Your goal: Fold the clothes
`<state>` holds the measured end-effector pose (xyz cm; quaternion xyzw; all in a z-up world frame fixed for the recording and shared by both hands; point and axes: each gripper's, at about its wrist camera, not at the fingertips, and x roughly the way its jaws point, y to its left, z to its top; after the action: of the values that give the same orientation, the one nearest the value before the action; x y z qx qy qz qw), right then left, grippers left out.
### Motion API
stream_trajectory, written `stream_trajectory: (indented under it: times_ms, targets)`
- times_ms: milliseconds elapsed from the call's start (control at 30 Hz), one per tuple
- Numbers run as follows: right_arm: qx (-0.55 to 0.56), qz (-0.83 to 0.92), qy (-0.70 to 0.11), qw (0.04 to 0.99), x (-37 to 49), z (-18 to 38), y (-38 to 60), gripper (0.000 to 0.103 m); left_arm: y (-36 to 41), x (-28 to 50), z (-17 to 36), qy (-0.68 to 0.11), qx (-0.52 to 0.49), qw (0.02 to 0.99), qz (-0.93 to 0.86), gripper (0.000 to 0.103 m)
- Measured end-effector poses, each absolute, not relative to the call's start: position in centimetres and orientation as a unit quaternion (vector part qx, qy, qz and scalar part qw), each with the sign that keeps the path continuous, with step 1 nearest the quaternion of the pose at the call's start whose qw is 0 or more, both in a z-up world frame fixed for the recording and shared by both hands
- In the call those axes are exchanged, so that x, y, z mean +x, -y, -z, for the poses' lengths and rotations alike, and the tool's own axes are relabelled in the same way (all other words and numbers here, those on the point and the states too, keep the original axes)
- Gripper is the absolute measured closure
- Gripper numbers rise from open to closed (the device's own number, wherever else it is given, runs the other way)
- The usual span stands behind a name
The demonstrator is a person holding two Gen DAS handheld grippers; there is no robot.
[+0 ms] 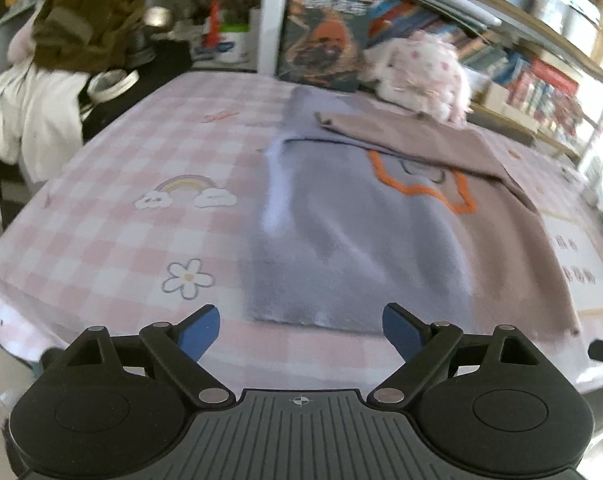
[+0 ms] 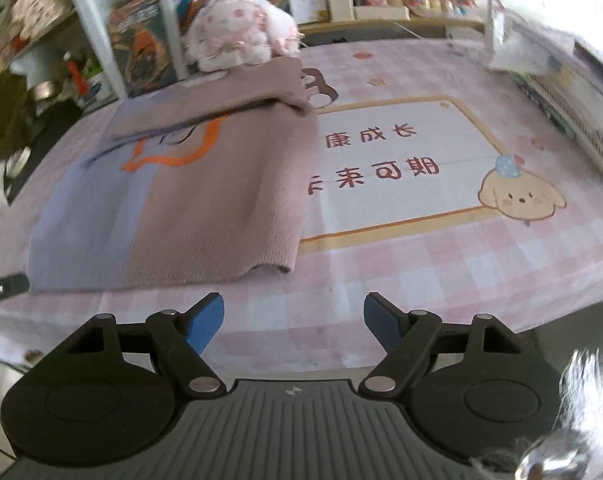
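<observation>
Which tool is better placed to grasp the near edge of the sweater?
Probably left: the left tool, open, faces the sweater hem directly; from the right tool, the hem lies off to its left.

1. The place looks like a lived-in home room, perhaps a child's bedroom or study.
2. A pink-and-white checked cloth printed with a rainbow, a flower and a cartoon puppy [image 2: 441, 272] covers the table.
3. Wooden shelves crammed with colourful books [image 1: 541, 80] line the wall.
4. A fluffy pink-and-white plush toy [image 2: 237, 36] sits at the far edge.
5. An olive-green jacket and white garments heaped over a chair [image 1: 81, 28] stand beside the table.
</observation>
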<state>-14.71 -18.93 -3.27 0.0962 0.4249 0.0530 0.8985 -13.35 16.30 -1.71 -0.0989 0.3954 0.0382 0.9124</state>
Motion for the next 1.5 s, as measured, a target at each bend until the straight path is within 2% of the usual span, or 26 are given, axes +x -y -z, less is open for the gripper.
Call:
stream_trajectory:
  times_ms: [133,267,500,667,733,767,800,833,867,933,1067,1167,1200,1333,1500]
  targets:
    - [0.122,-0.048,-0.425,0.895,-13.6,2.9,19.5,0.027,-17.6,-12.5,1.9,-0.394,-0.122,0.91,-0.038,0.021]
    - [0.143,-0.044,-0.43,0.891,-12.4,3.0,19.6,0.036,-18.4,-11.3,2.5,-0.405,-0.134,0.904,-0.036,0.041]
    - [0.148,-0.03,-0.437,0.887,-10.5,3.5,19.2,0.048,-19.6,-9.2,3.7,-0.425,-0.154,0.891,-0.041,0.052]
    - [0.155,-0.023,-0.444,0.882,-8.9,3.9,18.8,0.052,-19.8,-7.9,4.1,-0.431,-0.151,0.889,-0.039,0.054]
    - [0.154,-0.027,-0.445,0.882,-8.4,4.0,18.4,0.056,-19.8,-7.5,4.1,-0.433,-0.149,0.888,-0.034,0.065]
    - [0.152,-0.028,-0.447,0.881,-8.2,4.1,18.2,0.058,-19.7,-7.4,4.0,-0.434,-0.148,0.888,-0.032,0.077]
    - [0.149,-0.029,-0.45,0.88,-8.0,4.2,18.0,0.066,-19.6,-7.3,4.0,-0.434,-0.145,0.889,-0.031,0.084]
    - [0.147,-0.029,-0.452,0.879,-7.8,4.3,17.7,0.072,-19.4,-7.1,3.9,-0.434,-0.142,0.889,-0.03,0.087]
    - [0.139,-0.024,-0.454,0.88,-7.7,4.4,17.5,0.086,-18.9,-7.1,3.6,-0.43,-0.125,0.894,-0.025,0.091]
    - [0.111,-0.02,-0.446,0.888,-7.6,4.1,16.6,0.091,-17.7,-7.2,2.8,-0.42,-0.086,0.903,-0.013,0.091]
    - [0.084,-0.053,-0.417,0.904,-7.8,3.0,14.9,0.092,-16.9,-6.9,2.2,-0.422,-0.07,0.904,0.004,0.086]
    - [0.093,-0.056,-0.417,0.902,-7.7,3.1,14.9,0.092,-18.3,-6.6,2.6,-0.432,-0.109,0.895,-0.01,0.083]
    - [0.102,-0.045,-0.423,0.899,-7.6,3.3,15.3,0.091,-18.8,-6.6,2.8,-0.435,-0.127,0.891,-0.011,0.078]
    - [0.143,-0.029,-0.442,0.885,-7.5,4.2,16.8,0.073,-19.7,-6.6,3.8,-0.449,-0.172,0.877,-0.004,0.075]
    - [0.175,-0.027,-0.456,0.873,-7.3,4.8,17.4,0.073,-19.3,-6.8,4.3,-0.447,-0.176,0.877,-0.001,0.074]
